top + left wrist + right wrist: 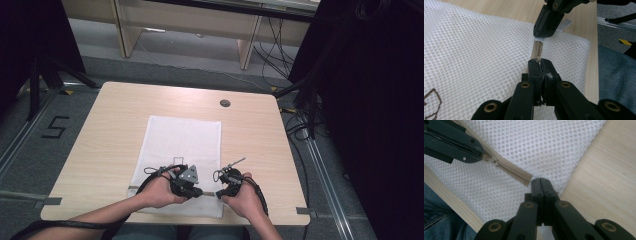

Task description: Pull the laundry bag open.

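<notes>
A white mesh bag (182, 142) lies flat on the wooden table (100, 135), with a beige zipper (539, 48) along its near edge. My left gripper (201, 192) (540, 62) is shut on the zipper at its slider, the jaws pressed together over the tape. My right gripper (219, 194) (540, 180) faces it a short way along the zipper (511, 171), shut on the bag's edge at the zipper's end. The left gripper view shows the right gripper (541, 35) beyond my jaws. The right gripper view shows the left gripper (481, 155) at upper left.
The bag (544, 142) carries a small brown drawing (432, 100) on its mesh. A round cable hole (225, 103) sits at the table's far side. The table's near edge runs just below both hands, with the person's blue trousers (439, 220) beneath it. Dark stands flank the table.
</notes>
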A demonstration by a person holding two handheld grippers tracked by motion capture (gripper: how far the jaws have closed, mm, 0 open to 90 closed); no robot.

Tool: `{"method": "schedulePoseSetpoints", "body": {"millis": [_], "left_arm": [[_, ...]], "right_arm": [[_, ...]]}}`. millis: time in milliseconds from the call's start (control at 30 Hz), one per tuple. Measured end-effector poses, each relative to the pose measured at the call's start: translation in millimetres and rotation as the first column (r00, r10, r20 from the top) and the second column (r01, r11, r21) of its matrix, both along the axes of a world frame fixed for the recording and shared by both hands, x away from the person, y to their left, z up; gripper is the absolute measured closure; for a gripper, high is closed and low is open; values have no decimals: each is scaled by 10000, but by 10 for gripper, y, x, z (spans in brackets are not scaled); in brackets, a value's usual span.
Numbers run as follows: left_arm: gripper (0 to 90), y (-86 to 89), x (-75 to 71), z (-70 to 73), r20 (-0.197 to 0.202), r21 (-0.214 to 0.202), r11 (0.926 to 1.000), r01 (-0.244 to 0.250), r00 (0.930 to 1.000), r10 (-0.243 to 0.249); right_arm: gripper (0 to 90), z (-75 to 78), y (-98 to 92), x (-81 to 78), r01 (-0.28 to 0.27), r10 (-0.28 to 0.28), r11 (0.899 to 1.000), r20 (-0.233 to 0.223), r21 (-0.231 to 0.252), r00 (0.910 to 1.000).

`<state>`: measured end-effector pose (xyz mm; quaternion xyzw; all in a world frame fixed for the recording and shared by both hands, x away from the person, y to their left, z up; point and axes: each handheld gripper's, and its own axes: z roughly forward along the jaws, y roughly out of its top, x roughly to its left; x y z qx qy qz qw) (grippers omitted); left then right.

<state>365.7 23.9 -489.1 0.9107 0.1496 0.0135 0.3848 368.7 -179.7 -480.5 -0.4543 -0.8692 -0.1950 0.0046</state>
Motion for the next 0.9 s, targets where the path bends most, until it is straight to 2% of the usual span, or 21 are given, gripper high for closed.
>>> {"method": "schedulePoseSetpoints", "body": {"millis": [133,167,567,600,633,667,900], "left_arm": [[870,14,4,4,-6,-38,10000,15,10000,-15],[870,18,13,8,121,0,9999,139,9998,-139],[870,66,-7,27,27,68,10000,-34,10000,34],[871,78,1,30,123,192,9998,53,9999,-55],[871,75,-9,23,34,66,10000,-35,10000,35],[870,80,-3,22,113,20,10000,19,9999,-19],[870,108,-11,27,-24,-26,9999,-107,9999,107]], "right_arm": [[900,1,0,1,-6,6,10000,-11,-14,10000],[900,0,-1,0,-1,1,10000,-4,-3,10000],[900,1,-4,3,95,-95,10000,-114,-4,9999],[900,1,-4,3,98,-98,10000,-114,-3,9999],[900,1,-4,3,96,-96,10000,-120,-5,9999],[900,-3,-7,6,19,-19,10000,-47,31,10000],[900,-5,-12,9,22,-21,10000,-66,47,10000]]}}
